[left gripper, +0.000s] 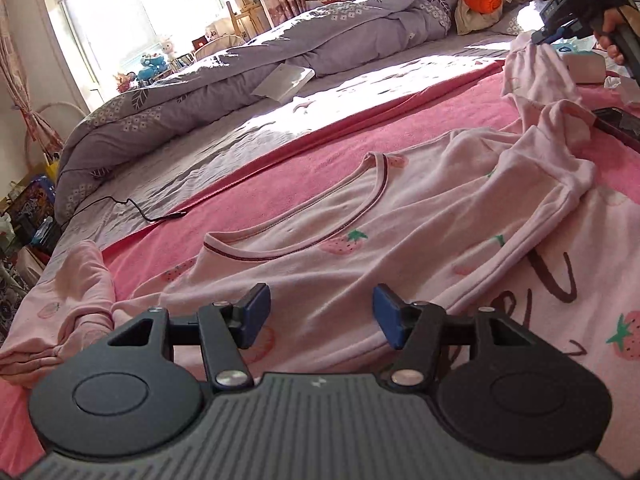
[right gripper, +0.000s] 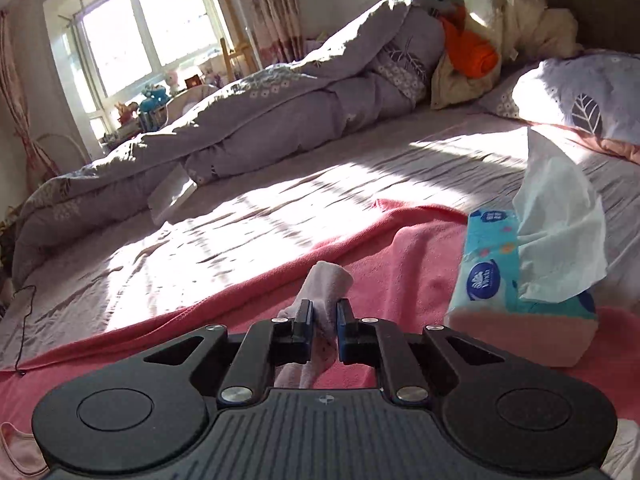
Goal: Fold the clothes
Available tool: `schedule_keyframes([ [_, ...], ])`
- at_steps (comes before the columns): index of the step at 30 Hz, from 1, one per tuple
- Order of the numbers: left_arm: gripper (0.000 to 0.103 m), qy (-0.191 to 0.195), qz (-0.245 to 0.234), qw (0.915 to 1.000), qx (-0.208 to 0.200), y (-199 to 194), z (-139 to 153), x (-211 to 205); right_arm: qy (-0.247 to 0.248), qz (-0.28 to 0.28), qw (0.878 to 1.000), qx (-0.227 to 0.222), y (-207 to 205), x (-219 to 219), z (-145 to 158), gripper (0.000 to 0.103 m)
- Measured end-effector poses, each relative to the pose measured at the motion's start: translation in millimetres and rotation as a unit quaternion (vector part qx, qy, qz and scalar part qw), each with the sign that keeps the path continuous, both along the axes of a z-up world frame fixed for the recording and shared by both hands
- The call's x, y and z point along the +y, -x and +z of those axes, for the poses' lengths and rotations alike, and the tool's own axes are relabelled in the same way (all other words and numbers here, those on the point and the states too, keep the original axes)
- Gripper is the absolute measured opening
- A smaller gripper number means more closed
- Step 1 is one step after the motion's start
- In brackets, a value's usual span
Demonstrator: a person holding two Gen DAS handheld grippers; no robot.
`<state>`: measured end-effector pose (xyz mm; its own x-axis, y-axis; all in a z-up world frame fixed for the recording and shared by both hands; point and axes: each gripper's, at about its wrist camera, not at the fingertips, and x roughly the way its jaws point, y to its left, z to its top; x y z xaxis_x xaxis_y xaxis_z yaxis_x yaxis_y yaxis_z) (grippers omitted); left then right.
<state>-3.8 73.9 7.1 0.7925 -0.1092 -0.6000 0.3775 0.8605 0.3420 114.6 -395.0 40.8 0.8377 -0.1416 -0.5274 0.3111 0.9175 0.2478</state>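
While hovering above the pink strawberry top (left gripper: 360, 236), left gripper (left gripper: 322, 316) with jaws fairly wide, nothing between the two blue pads (left gripper: 256, 312). Just past those jaws, the top's collar; the garment spread on a pink blanket (left gripper: 320, 136), one sleeve (left gripper: 536, 160) lifted and trailing far right toward the right gripper (left gripper: 560, 24). Left of the jaws, a second pale pink garment (left gripper: 68, 304), bunched at the blanket's edge. Further out to the left, one black cable (left gripper: 132, 208) on the grey sheet; beyond it, one white flat box (left gripper: 286, 80) against the rolled grey quilt (left gripper: 240, 64).

In the right wrist view, right gripper (right gripper: 324, 314) with jaws narrow, clamped on a fold of the same pale pink fabric (right gripper: 326, 284), cloth sticking out ahead of and behind the pads. Just right of those jaws, one blue tissue pack (right gripper: 492, 264), one white tissue (right gripper: 560, 216) standing out of its top; further contents hidden. Far ahead, the quilt again, an orange cloth (right gripper: 468, 52) among cream bedding, and one leaf-print pillow (right gripper: 580, 96) to the right.
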Motion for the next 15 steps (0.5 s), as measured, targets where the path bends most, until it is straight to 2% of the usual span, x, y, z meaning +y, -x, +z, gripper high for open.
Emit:
schedule_keyframes([
  [2, 0.062, -0.011, 0.017, 0.9998, -0.004, 3, 1, 13, 0.053, -0.033, 0.998, -0.015, 18, -14, 15, 0.013],
  [5, 0.069, -0.023, 0.052, 0.9984, -0.003, 5, 1, 35, 0.061, -0.071, 0.995, -0.022, 48, -44, 25, 0.013],
  [7, 0.07, -0.024, 0.071, 0.9972, 0.001, 6, 0, 48, 0.065, -0.094, 0.993, -0.021, 66, -64, 29, 0.013],
  [10, 0.07, -0.019, 0.094, 0.9954, -0.001, 9, 1, 61, 0.062, -0.088, 0.994, 0.018, 72, -78, 7, 0.015],
  [12, 0.07, -0.027, 0.1, 0.9946, -0.005, 11, 1, 65, 0.077, -0.088, 0.992, 0.041, 73, -75, -5, 0.02],
  [14, 0.07, -0.048, 0.105, 0.9932, -0.013, 15, 0, 66, 0.098, -0.103, 0.988, 0.056, 82, -66, -11, 0.041],
  [15, 0.071, -0.065, 0.107, 0.992, -0.019, 17, -2, 67, 0.104, -0.113, 0.987, 0.054, 89, -62, -9, 0.047],
])
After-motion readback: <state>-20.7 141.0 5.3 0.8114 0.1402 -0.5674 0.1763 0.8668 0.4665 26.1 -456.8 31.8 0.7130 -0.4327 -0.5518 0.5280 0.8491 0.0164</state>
